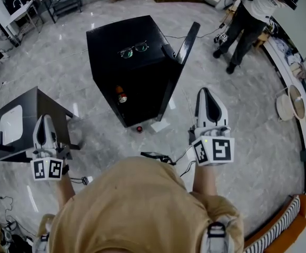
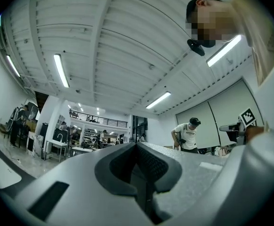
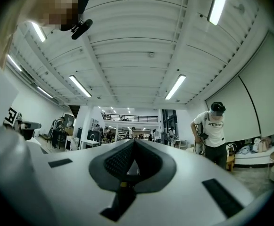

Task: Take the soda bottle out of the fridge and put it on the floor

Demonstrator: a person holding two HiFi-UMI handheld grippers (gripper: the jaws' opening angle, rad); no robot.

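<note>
The black fridge (image 1: 126, 46) stands on the floor ahead of me, its door (image 1: 187, 42) swung open to the right. Low inside it I see the soda bottle (image 1: 120, 95), dark with a red top. My left gripper (image 1: 43, 118) hovers at the left, well short of the fridge and over a black side table. My right gripper (image 1: 208, 91) hangs right of the open door. Both are shut and hold nothing. In the left gripper view the left gripper (image 2: 137, 145) points up at the ceiling; the right gripper (image 3: 134, 141) does too in its own view. Neither view shows the bottle.
A pair of glasses (image 1: 132, 49) lies on the fridge top. A small red object (image 1: 139, 129) and a white sheet (image 1: 159, 125) lie at the fridge's foot. The black side table (image 1: 21, 121) is at left. A person (image 1: 253, 15) stands at back right. Cables trail over the floor.
</note>
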